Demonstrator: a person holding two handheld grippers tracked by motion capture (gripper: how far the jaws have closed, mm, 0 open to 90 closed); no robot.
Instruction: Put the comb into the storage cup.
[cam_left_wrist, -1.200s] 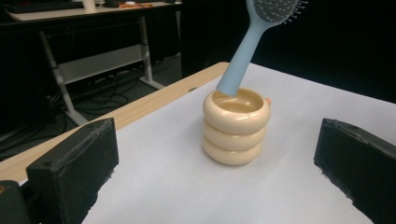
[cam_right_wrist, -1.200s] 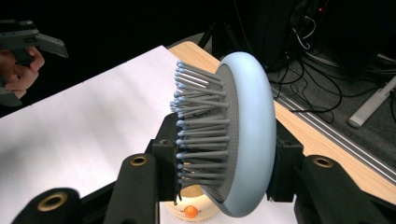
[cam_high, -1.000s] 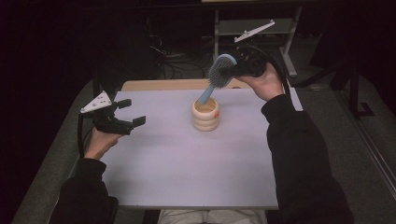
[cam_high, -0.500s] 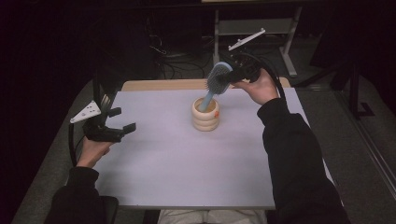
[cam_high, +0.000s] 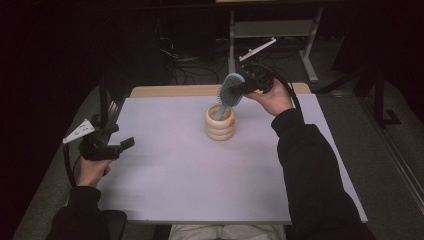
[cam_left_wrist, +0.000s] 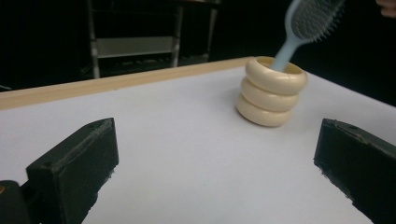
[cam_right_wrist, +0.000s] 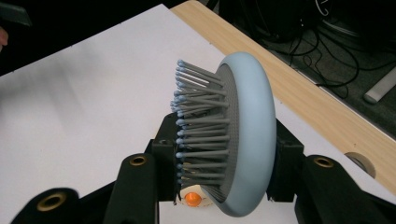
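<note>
Looking down from the high view, I have a white tabletop (cam_high: 200, 180) across the middle of the frame, with a strip of bare wood edge (cam_high: 170, 91) along its far side. Beyond it the room is dark: a grey metal rack (cam_high: 272, 30) at upper centre, loose cables (cam_high: 187, 62) on the floor left of it. The same rack stands at the upper left of the left gripper view.

One container on the surface: a cream holder (cam_high: 220, 122) shaped like three stacked rings, just above centre of the high view, upright, open at the top. In the left gripper view it sits at upper right (cam_left_wrist: 271, 91). Inside it is the handle end of a pale blue hairbrush (cam_high: 229, 92), which leans up and to the right out of the mouth. The bristled head is clear above the rim.

My right gripper (cam_high: 246, 86), upper centre-right of the high view, is clamped on the brush head. In the right gripper view the jaws press on both sides of the head (cam_right_wrist: 233, 140), bristles pointing left in the frame.

My left gripper (cam_high: 122, 146), at the left edge of the table in the high view, holds nothing; its jaws stand wide apart over bare white surface, well apart from the holder.
</note>
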